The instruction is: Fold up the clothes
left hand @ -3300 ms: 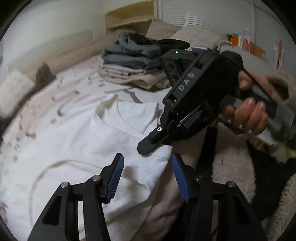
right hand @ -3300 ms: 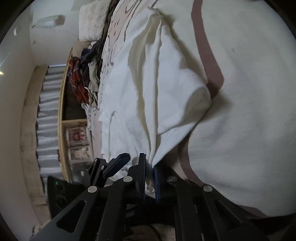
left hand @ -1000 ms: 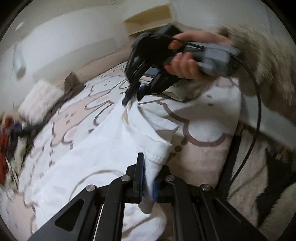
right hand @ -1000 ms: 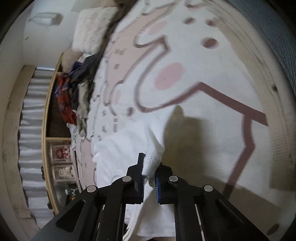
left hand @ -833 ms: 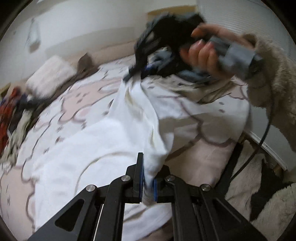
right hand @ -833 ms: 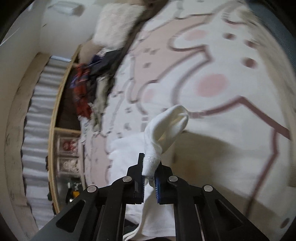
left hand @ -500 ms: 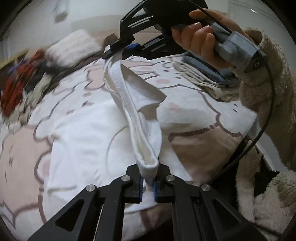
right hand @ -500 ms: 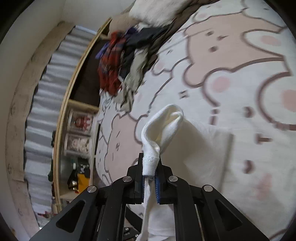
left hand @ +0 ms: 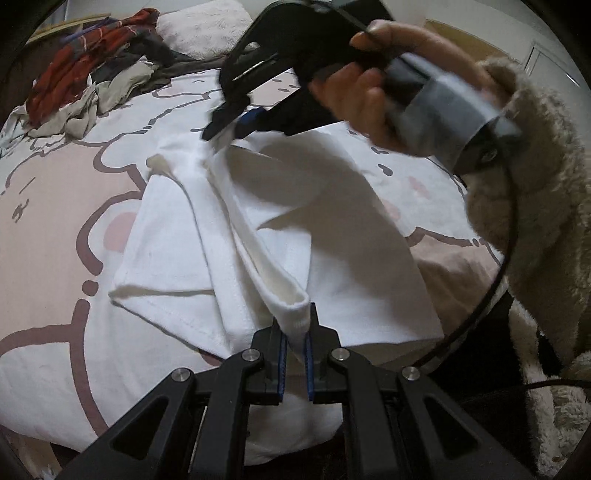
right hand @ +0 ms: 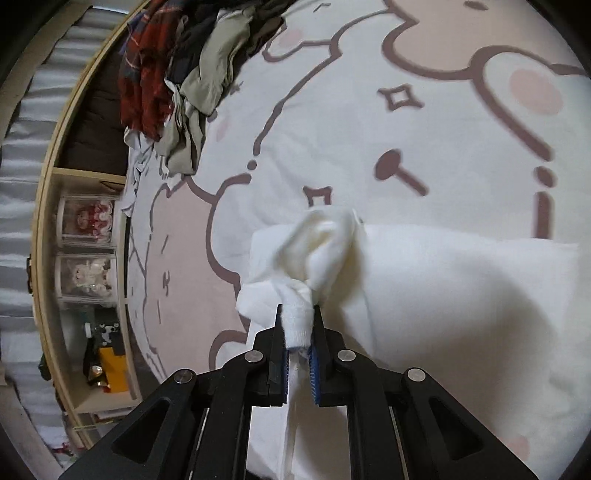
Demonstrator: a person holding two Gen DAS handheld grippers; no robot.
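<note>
A white T-shirt [left hand: 177,240] lies on the bed, one side lifted and carried over the rest. My left gripper [left hand: 294,332] is shut on a bunched hem of the white T-shirt at the near edge. My right gripper [left hand: 229,127], held by a hand in a fluffy sleeve, pinches the far end of the same raised fold. In the right wrist view my right gripper [right hand: 298,334] is shut on a rolled wad of the white T-shirt [right hand: 461,295], which spreads to the right below it.
The bed sheet [left hand: 55,184] is cream and pink with brown cartoon outlines. A heap of unfolded clothes [left hand: 88,74] lies at the far left, beside a white fluffy pillow [left hand: 207,26]. A wooden shelf [right hand: 85,236] with boxed figures stands beyond the bed. A black cable [left hand: 491,295] hangs at right.
Both grippers have swept the gripped edge of the shirt across the bed toward the heap side, laying the fold over the shirt's body. The folded clothes stack has left the left wrist view.
</note>
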